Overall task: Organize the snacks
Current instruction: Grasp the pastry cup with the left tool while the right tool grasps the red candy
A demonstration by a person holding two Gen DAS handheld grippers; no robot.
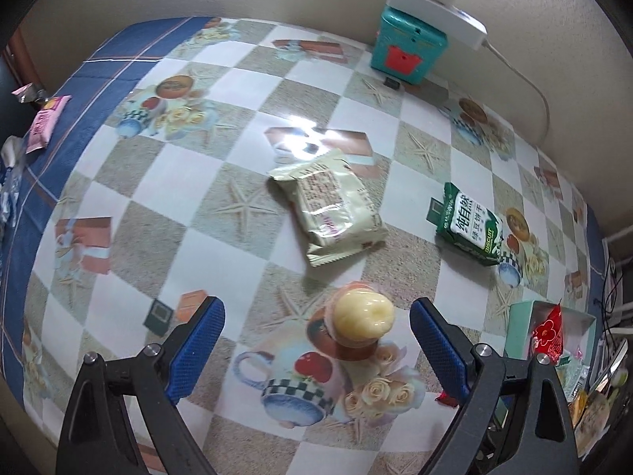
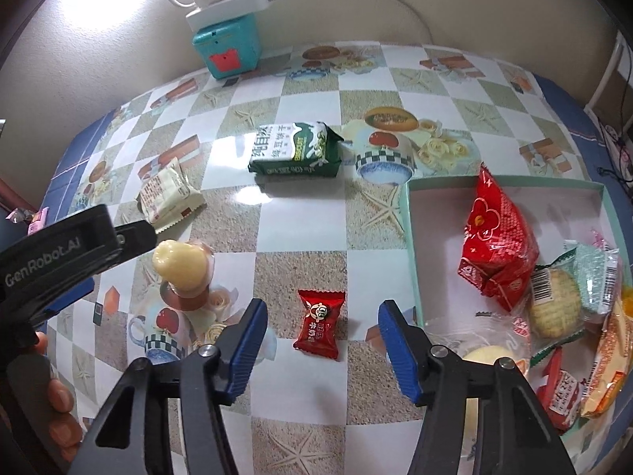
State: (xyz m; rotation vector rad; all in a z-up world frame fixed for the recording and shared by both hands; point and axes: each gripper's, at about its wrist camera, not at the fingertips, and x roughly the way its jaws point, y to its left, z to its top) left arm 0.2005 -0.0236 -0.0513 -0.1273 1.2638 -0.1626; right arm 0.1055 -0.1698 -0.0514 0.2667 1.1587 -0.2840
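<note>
Altogether four loose snacks outside box

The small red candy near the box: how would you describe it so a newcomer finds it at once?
Start at the pale green box of snacks on the checkered tablecloth. Just outside its left wall lies the red candy, alone on the cloth, in front of the right gripper. It is twist-wrapped with a cartoon face, far smaller than the red bag inside.
</note>
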